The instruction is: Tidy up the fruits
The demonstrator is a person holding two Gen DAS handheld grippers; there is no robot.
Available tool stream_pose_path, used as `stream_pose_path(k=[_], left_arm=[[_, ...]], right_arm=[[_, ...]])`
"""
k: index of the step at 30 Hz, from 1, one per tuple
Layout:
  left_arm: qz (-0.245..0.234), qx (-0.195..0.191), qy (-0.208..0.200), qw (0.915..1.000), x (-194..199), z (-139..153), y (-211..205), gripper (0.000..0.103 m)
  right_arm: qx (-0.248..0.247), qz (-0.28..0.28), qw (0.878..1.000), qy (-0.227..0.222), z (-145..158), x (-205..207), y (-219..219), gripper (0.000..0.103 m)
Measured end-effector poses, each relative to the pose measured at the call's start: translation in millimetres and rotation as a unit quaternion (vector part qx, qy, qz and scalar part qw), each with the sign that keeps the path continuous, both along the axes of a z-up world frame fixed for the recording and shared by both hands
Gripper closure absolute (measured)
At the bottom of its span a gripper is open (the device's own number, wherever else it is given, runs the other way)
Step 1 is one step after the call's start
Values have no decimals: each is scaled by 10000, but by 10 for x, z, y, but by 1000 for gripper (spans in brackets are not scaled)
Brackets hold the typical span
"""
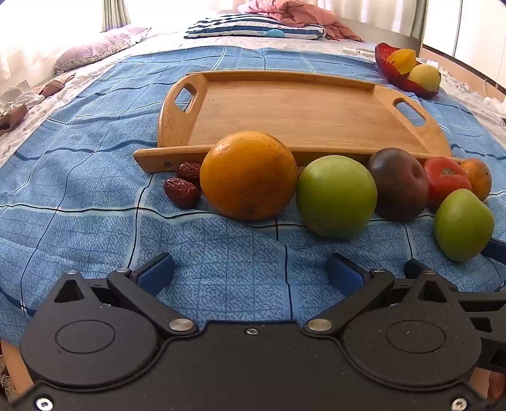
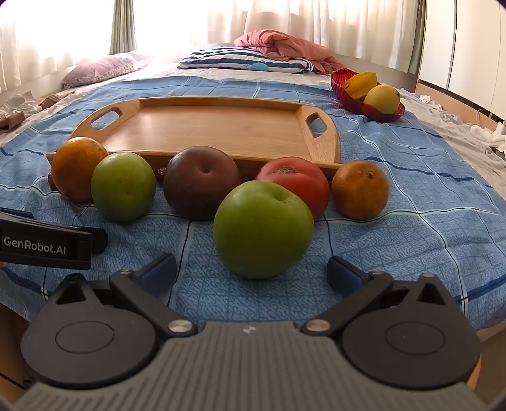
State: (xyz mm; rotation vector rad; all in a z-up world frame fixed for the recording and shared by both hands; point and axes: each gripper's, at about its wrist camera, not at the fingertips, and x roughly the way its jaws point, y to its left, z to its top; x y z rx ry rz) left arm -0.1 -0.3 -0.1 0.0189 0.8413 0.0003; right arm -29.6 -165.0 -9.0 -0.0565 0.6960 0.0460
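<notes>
Left wrist view: the left gripper (image 1: 251,275) fills the bottom of the frame, its blue fingers (image 1: 156,273) spread apart with only blue checked bedspread (image 1: 79,202) between them. Across the middle of the frame a row of fruit lies on the bed against the near rim of a wooden tray (image 1: 284,110). From left to right: two red dates (image 1: 182,191), a large orange (image 1: 248,175) at centre, a green apple (image 1: 336,196) touching it, a dark plum-coloured fruit (image 1: 398,183), a red tomato (image 1: 446,181) and a small orange (image 1: 479,177). A second green apple (image 1: 463,224) sits nearer the camera at the right edge. In the upper right a red bowl (image 1: 398,79) holds yellow fruit. A striped pillow (image 1: 253,28) lies at the top.

Right wrist view: the right gripper (image 2: 251,273) occupies the bottom, its fingers (image 2: 343,275) apart and holding nothing; the near green apple (image 2: 262,229) lies just ahead of them, at centre, not touched. Behind it are the tomato (image 2: 297,181) and the dark fruit (image 2: 200,181); the small orange (image 2: 360,189) is to the right, the other green apple (image 2: 123,186) and large orange (image 2: 76,167) to the left. The tray (image 2: 205,129) lies behind the row, the red bowl (image 2: 363,107) in the upper right. Part of the left gripper (image 2: 47,243) shows at the left edge.
</notes>
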Motion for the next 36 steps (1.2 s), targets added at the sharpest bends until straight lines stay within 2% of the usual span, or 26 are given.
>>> stream_pose_path(k=[36], left_arm=[[1, -13, -13, 10000, -1, 0, 1, 0]], right_arm=[[-27, 3, 10000, -22, -7, -12, -1, 0]])
